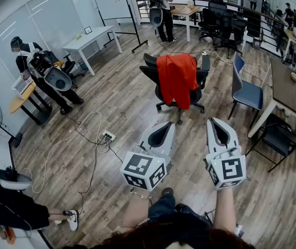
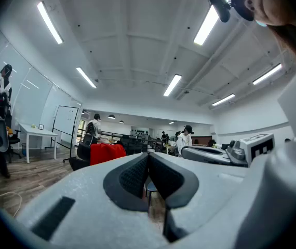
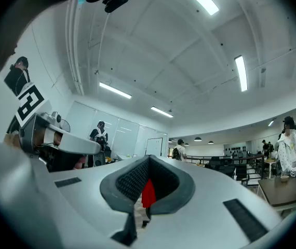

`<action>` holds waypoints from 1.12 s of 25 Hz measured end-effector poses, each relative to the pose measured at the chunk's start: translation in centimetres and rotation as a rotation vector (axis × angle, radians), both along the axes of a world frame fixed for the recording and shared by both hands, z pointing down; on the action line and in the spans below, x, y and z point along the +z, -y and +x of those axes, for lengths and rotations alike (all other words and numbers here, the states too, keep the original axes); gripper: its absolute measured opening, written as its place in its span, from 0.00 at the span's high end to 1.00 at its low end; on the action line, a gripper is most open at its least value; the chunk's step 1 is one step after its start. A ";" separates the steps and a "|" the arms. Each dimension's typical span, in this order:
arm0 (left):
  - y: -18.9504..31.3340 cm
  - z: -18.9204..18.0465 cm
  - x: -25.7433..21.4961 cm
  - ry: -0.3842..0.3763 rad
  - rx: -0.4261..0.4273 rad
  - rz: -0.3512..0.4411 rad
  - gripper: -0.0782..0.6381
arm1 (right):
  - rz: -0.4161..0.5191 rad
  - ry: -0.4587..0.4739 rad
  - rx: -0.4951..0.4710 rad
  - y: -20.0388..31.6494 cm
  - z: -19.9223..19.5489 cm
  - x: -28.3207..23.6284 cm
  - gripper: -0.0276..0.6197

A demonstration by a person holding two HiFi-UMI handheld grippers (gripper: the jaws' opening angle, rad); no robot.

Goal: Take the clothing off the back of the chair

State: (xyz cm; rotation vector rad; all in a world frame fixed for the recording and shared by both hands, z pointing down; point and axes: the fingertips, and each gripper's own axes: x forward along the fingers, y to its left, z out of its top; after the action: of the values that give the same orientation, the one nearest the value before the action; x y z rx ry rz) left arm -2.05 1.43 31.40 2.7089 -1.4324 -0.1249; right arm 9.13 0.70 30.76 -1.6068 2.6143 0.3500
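Red clothing (image 1: 177,80) hangs over the back of the black chair (image 1: 149,70), out on the wood floor (image 1: 118,108). The left hand-held gripper (image 1: 164,125) is pressed together and empty, and so is the right hand-held gripper (image 1: 216,121), both well apart from it

Bright, even light all round, pouring down from the long ceiling light strips (image 2: 173,85) above and ahead of the left tool (image 2: 148,154). The strip up and to the right of it burns out to flat white glare. Same story over the right tool (image 3: 148,158): strips overhead, white bloom, no detail in them. The floor (image 1: 111,113) ahead of both tools is evenly lit, with shadows soft and faint. There's strong fisheye bending throughout, and both tool views go black at the corners. The tool shells up close look soft and out of focus, while the room beyond stays sharper.
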 end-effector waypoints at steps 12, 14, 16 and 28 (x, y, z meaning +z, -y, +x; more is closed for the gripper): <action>5.9 -3.5 0.0 -0.020 0.045 -0.010 0.87 | -0.041 0.069 -0.018 5.3 -3.8 0.3 0.95; 7.1 -4.1 0.1 -0.016 0.054 -0.005 0.87 | -0.042 0.072 -0.015 6.4 -4.5 0.3 0.95; 8.3 -4.7 0.2 -0.009 0.064 0.001 0.87 | -0.042 0.079 -0.012 7.5 -5.2 0.3 0.95; 13.2 -7.8 -0.2 -0.008 0.107 0.006 0.87 | -0.055 0.091 0.020 11.9 -8.5 0.0 0.90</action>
State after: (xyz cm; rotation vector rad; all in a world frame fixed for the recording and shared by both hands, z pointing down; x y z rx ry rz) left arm -9.82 -11.76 31.19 2.7784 -1.2838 -0.1336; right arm 0.66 -11.18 30.73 -1.6254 2.5635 0.2027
